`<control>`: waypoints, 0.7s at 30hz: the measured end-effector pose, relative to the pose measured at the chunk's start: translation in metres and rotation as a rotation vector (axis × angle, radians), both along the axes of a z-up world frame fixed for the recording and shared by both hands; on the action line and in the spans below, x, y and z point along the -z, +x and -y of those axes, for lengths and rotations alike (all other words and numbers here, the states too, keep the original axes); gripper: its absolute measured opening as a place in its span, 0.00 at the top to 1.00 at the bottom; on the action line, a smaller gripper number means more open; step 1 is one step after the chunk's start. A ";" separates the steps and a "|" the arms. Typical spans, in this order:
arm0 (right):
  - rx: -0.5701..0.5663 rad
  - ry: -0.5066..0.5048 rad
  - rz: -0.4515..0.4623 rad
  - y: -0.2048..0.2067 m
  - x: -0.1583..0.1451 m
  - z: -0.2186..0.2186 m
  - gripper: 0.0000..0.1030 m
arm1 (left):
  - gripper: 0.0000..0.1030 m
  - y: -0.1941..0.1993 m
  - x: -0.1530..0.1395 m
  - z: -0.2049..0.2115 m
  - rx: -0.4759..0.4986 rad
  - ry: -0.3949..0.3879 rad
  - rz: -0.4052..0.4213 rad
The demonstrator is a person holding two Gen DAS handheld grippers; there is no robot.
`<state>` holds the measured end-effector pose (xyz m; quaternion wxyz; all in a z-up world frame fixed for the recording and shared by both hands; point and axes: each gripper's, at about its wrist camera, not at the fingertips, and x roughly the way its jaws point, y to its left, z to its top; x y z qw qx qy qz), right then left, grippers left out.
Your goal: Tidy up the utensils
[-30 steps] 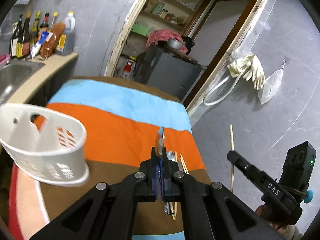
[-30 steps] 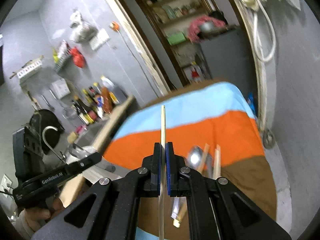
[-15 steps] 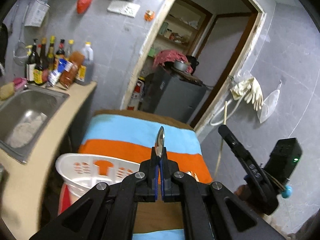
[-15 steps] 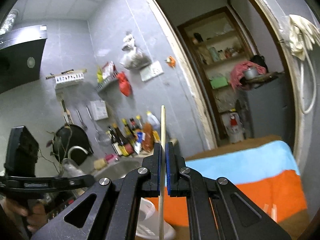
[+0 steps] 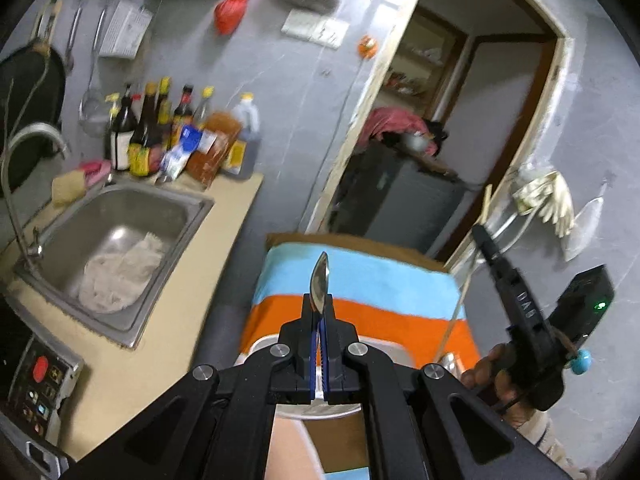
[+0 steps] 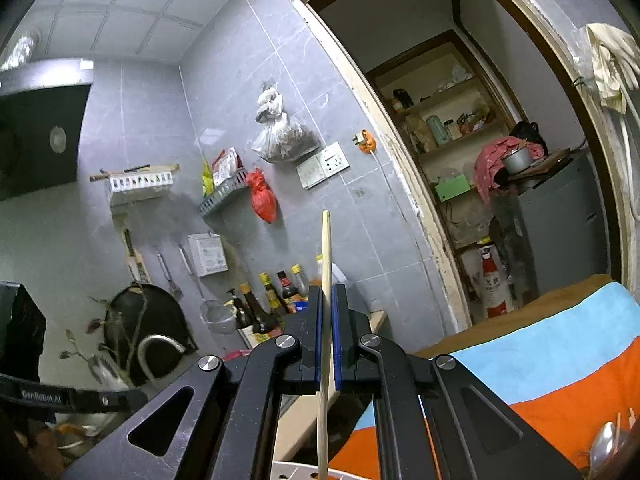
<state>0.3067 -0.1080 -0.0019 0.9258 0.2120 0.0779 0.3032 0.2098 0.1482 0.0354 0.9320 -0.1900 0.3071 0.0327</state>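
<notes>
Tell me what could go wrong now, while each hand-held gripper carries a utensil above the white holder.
1. The left hand-held gripper pinches the spoon only low on its bowl; it could pivot or slip.
2. The right hand-held gripper holds the long chopstick mid-shaft, so its lower end may miss the white utensil holder.
3. The two grippers are close together and might collide.

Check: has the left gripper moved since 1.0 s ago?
Yes. The left gripper, shut on the spoon, rose and swung left: the sink now fills its view.
</notes>
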 end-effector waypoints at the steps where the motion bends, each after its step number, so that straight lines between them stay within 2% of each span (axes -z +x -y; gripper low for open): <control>1: 0.006 0.002 -0.004 0.001 0.004 -0.003 0.96 | 0.98 0.005 0.008 -0.004 -0.002 -0.011 -0.016; 11: 0.069 -0.017 -0.093 0.020 0.053 -0.017 0.96 | 0.98 0.032 0.062 -0.005 0.011 0.017 -0.101; 21: 0.098 -0.076 -0.105 0.015 0.069 -0.019 0.96 | 0.98 0.039 0.076 0.001 0.023 0.022 -0.135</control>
